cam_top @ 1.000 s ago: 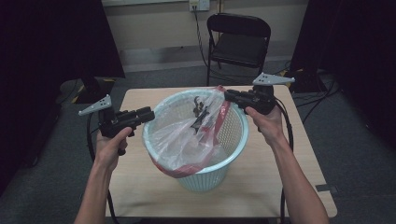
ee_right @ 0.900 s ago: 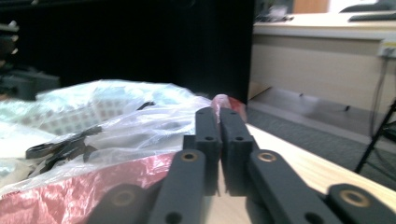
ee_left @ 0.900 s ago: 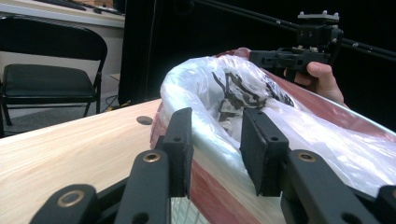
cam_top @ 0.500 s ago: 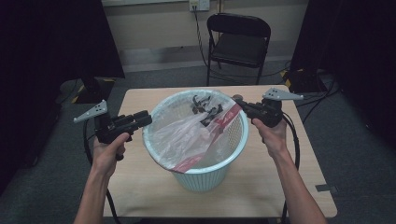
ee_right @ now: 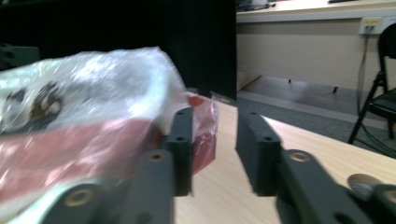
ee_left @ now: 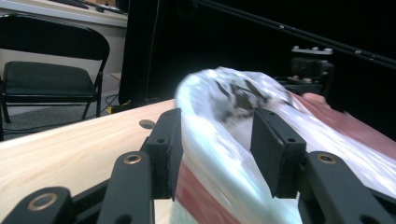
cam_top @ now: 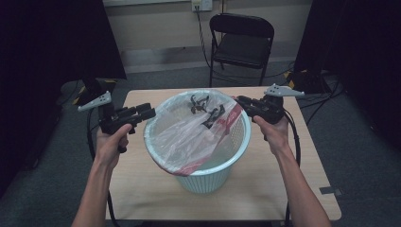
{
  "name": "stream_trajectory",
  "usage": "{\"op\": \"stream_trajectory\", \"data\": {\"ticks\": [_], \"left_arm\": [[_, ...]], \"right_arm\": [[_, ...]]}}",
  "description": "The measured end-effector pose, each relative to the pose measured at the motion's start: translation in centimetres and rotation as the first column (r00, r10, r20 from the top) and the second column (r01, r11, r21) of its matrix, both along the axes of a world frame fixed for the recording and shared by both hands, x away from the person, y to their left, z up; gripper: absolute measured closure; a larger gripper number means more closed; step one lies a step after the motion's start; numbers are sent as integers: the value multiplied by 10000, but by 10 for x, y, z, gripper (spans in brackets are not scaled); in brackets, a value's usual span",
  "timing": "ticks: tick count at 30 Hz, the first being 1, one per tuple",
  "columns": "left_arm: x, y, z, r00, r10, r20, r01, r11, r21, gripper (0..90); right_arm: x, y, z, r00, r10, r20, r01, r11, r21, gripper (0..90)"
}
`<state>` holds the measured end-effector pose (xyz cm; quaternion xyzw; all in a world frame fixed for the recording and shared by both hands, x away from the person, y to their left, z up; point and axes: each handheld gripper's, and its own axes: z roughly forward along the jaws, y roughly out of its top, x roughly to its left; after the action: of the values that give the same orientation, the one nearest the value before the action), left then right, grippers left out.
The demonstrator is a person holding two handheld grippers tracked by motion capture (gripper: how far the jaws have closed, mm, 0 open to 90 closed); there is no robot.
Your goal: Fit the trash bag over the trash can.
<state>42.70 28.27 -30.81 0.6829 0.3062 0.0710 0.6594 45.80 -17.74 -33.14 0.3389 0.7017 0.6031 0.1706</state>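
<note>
A pale mint plastic basket (cam_top: 208,175) stands mid-table, lined with a clear plastic bag (cam_top: 189,137) that has a red band and black print. My left gripper (cam_top: 150,112) sits at the basket's left rim. In the left gripper view its jaws (ee_left: 215,149) have just been opening and stand apart, with the bag's folded edge (ee_left: 210,107) between them. My right gripper (cam_top: 239,101) is at the right rim. Its jaws (ee_right: 215,144) have just been opening too; bare table shows between them, and the bag (ee_right: 93,84) lies just beyond one finger (ee_right: 182,140).
The wooden table (cam_top: 293,175) has bare room on both sides of the basket and in front of it. A black folding chair (cam_top: 241,42) stands behind the table. Cables trail from both grippers off the table's edges.
The right gripper came down from holding the bag's edge raised over the basket and has let it go at the rim. The left gripper has opened at the left rim.
</note>
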Motion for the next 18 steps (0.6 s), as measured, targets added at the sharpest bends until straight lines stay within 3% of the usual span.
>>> {"op": "stream_trajectory", "data": {"ticks": [3, 5, 7, 9, 12, 18], "left_arm": [[11, -3, 0, 9999, -69, -100, 69, 10000, -50, 557], [13, -7, -2, 9999, 14, -113, -11, 9996, 299, 596], [11, -8, -6, 9998, -161, -90, 164, 9992, 372, 660], [8, -9, -7, 9998, -177, 6, 177, 9994, 287, 677], [2, -7, -5, 10000, -30, 89, 25, 9987, 502, 676], [-19, 1, -5, 9997, 86, 235, -99, 9982, 585, 662]], "right_arm": [[0, -6, 11, 9997, -188, 160, 188, 9998, 4, 601], [-2, -8, 18, 9995, -182, 249, 182, 9998, 10, 561], [-4, -8, 24, 9993, -27, 362, 24, 10000, 84, 546], [-7, -6, 27, 9986, 232, 485, -232, 9997, -15, 544], [-11, 1, 28, 9976, 404, 566, -391, 9990, -234, 530], [-11, 7, 28, 9978, 546, 372, -537, 9982, -262, 504]]}}
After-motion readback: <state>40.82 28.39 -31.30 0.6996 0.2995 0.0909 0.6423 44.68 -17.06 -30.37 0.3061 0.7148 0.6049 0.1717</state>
